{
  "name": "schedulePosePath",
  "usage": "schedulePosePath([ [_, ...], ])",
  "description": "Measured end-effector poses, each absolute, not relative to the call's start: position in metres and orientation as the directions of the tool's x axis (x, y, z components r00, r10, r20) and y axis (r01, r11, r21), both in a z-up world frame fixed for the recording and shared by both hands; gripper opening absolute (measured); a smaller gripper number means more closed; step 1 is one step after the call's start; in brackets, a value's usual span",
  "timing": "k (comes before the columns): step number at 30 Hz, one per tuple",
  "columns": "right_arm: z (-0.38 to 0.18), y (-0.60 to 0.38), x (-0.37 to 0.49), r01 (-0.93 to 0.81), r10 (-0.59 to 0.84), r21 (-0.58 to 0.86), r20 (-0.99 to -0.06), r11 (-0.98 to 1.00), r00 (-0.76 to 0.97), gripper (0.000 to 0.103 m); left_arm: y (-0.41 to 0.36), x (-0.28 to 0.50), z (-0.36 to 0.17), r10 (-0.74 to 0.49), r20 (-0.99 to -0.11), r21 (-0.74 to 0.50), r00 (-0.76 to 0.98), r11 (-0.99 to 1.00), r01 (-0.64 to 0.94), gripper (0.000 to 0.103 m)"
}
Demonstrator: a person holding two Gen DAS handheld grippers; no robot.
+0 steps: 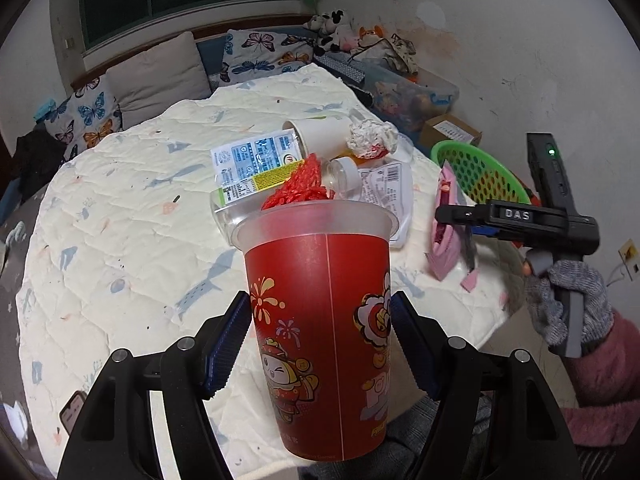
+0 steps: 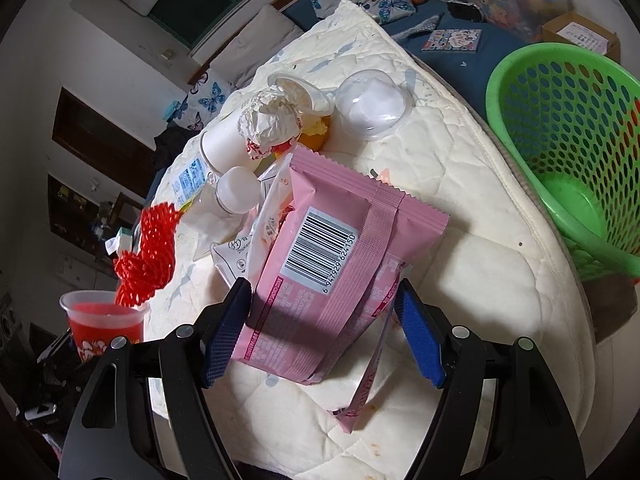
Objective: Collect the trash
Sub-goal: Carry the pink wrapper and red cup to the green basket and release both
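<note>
My left gripper (image 1: 320,340) is shut on a red cartoon-printed plastic cup (image 1: 320,320), with both blue pads pressed to its sides, held upright above the quilted table (image 1: 120,220). A red mesh net (image 2: 146,256) sticks out of the cup's (image 2: 104,320) mouth. My right gripper (image 2: 324,332) is shut on a pink snack packet (image 2: 332,264), barcode side up, lifted over the table's near edge. In the left wrist view that right gripper (image 1: 448,216) is at the right, held by a gloved hand (image 1: 572,308), and the packet (image 1: 444,240) hangs from it.
A trash pile lies mid-table: a paper cup (image 1: 320,132), crumpled paper (image 2: 272,124), a small clear bottle (image 2: 236,192), a blue-white wrapper (image 1: 252,156) and a clear dome lid (image 2: 372,104). A green perforated basket (image 2: 560,160) stands past the table's right edge. A phone (image 1: 72,412) lies at the near left.
</note>
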State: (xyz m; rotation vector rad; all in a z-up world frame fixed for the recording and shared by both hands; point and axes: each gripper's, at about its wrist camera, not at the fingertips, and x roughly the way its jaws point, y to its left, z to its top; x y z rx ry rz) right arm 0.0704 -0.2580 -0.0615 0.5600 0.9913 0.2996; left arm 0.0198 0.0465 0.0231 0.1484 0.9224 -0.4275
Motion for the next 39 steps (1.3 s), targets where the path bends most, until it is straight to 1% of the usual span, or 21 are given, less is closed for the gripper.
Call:
schedulePosePath([
  [5,-0.054,-0.261,0.064,0.002,0.484,0.575,-0.690,0.818,0.537,0.073,0.049,0.004,0.041,-0.329,-0.771,-0.073,0.546,0.897,0.437,0.069],
  [9,-0.046,-0.267,0.060,-0.006,0.486,0.582,-0.672,0.813,0.558,0.073,0.048,-0.003,0.053,-0.332,-0.751,-0.062,0.571,0.896,0.439,0.069],
  [17,-0.030,-0.291,0.057,0.003,0.445,0.563,-0.656,0.826,0.610,0.073,0.013,0.019,0.060,-0.415,-0.713,-0.120,0.564,0.866,0.486,0.069],
  [22,-0.021,-0.324,0.061,0.050,0.367,0.523,-0.660,0.851,0.655,0.073,-0.029,0.043,0.061,-0.476,-0.691,-0.151,0.544,0.831,0.535,0.069],
  [26,-0.021,-0.357,0.071,0.117,0.257,0.451,-0.681,0.885,0.685,0.074,-0.068,0.065,0.062,-0.499,-0.680,-0.151,0.536,0.812,0.564,0.069],
  [33,-0.042,-0.406,0.088,0.237,0.096,0.343,-0.726,0.909,0.681,0.074,-0.134,0.100,0.048,-0.551,-0.686,-0.191,0.476,0.767,0.613,0.069],
  [39,-0.074,-0.432,0.105,0.285,0.072,0.323,-0.766,0.902,0.639,0.076,-0.182,0.122,0.031,-0.576,-0.708,-0.218,0.410,0.730,0.648,0.069],
])
